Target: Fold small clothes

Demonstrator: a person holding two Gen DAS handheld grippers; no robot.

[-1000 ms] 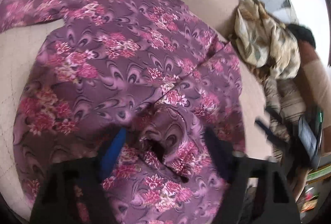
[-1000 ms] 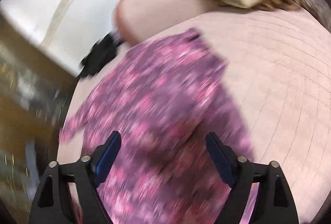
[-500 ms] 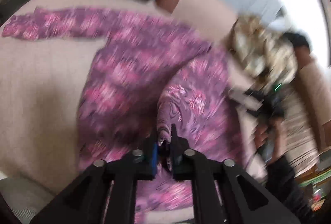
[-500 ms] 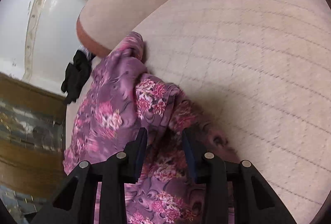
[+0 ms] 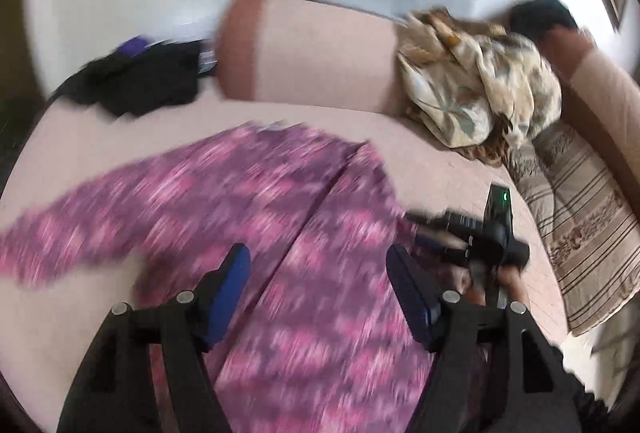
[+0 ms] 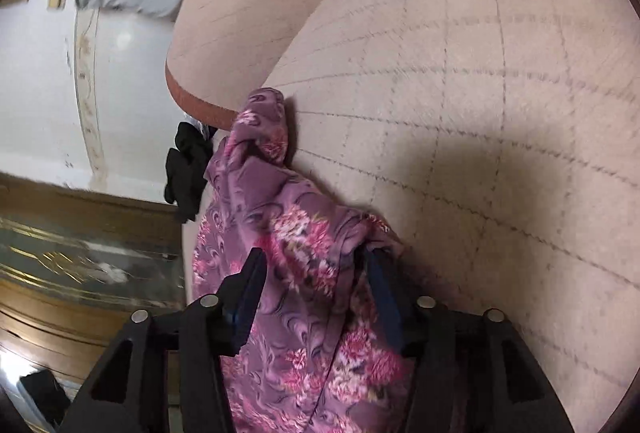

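your left gripper (image 5: pixel 318 273) has just opened wide and holds nothing above the purple flowery top (image 5: pixel 248 201), which lies on the pink couch (image 5: pixel 100 129). your right gripper (image 6: pixel 316 281) has just opened a bit too, with cloth bunched loosely between its jaws.

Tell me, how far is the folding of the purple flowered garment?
Done: one side of the purple garment lies folded over, with a straight edge. In hand: both jaws have just been opening; the left gripper is empty, the right gripper has loose cloth between. Left: the spread sleeve and further folds.
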